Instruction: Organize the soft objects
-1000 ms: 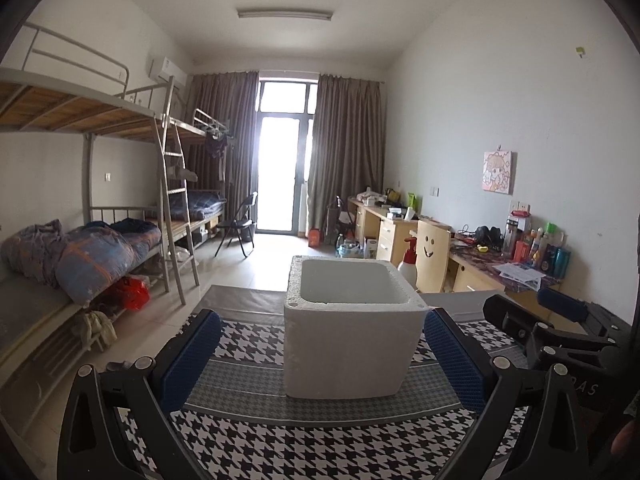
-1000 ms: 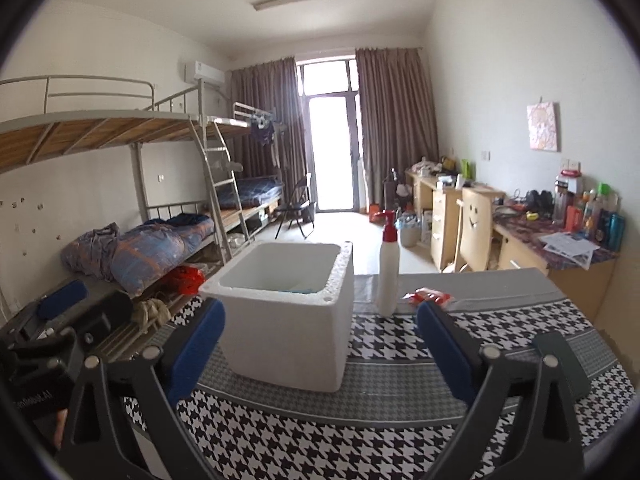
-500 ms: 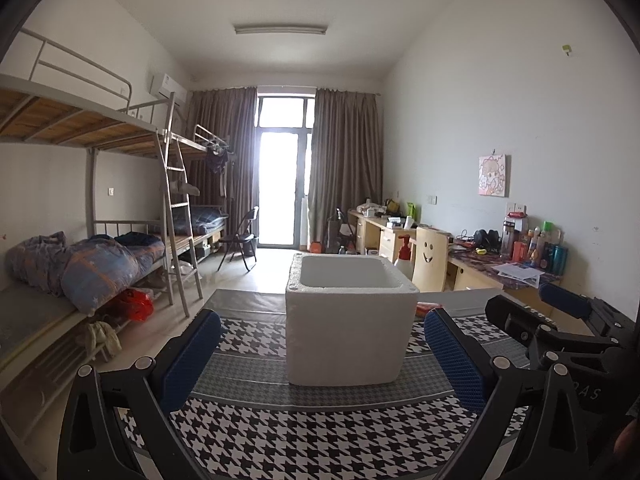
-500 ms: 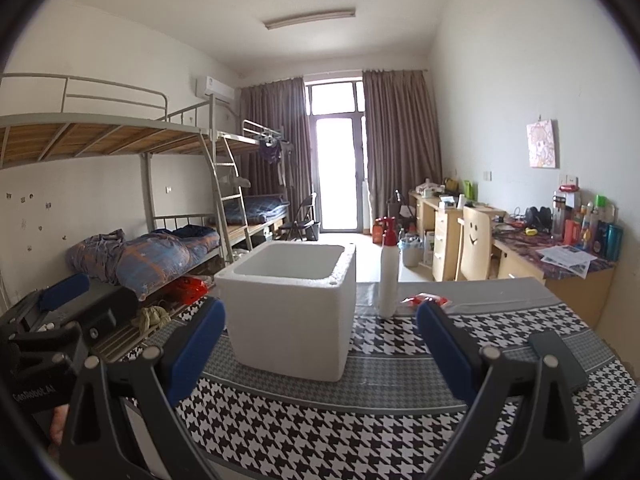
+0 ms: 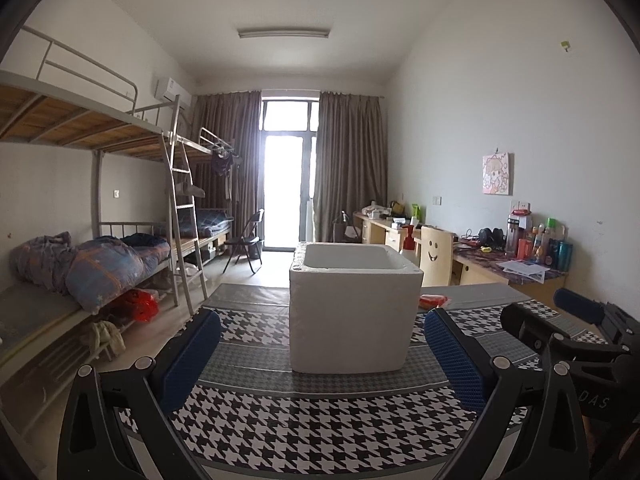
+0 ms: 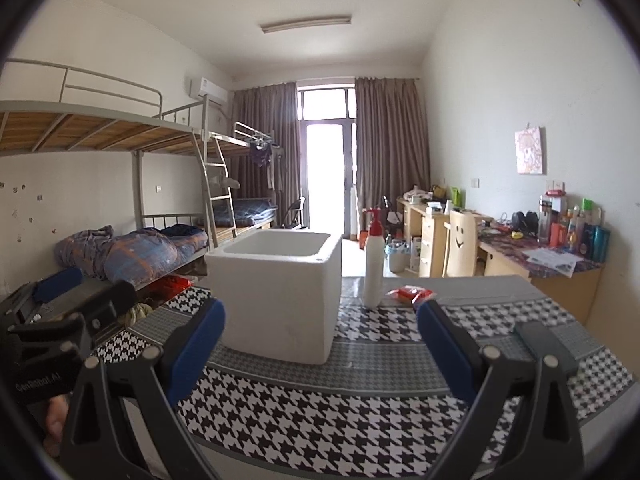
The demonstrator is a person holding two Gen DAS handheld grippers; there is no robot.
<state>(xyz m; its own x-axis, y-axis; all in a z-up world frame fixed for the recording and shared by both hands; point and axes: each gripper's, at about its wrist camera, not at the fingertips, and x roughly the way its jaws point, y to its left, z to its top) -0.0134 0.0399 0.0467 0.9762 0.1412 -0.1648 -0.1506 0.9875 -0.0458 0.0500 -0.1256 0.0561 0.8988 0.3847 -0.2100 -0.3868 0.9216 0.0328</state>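
Red packet (image 6: 410, 294): probably light, limp and a little slick in its wrapper, so likely to crumple or slide rather than resist a pinch. Best taken across the middle of its short width, pads closing from above, gently enough not to burst anything inside. Contents too small to tell.

Nearest the lens, left gripper (image 5: 320, 336) spread wide, blue pads (image 5: 188, 354) well apart, nothing between them. Same for right gripper (image 6: 320, 314): jaws wide, empty, hovering over the near edge of the table. Both held level and pointing across the houndstooth tablecloth (image 6: 320, 420).

Just past the pads, white foam box (image 6: 276, 296) standing upright and open-topped on the cloth, thick-walled, rim slightly pitted. Probably the bin for the soft things; light and easily nudged, so worth avoiding a bump. Inside not visible from this height.

To the right of the box, near but apart from it, a tall white bottle (image 6: 374, 268) with a red pump top, upright. Just beside the bottle's base on its right, the packet itself: small, flat, bright red with a glossy crinkled surface, lying on the grey band of the cloth. From the left wrist view, only its end peeking out past the box's right side.

Further right on the table, a dark flat slab (image 6: 544, 344), purpose unclear.
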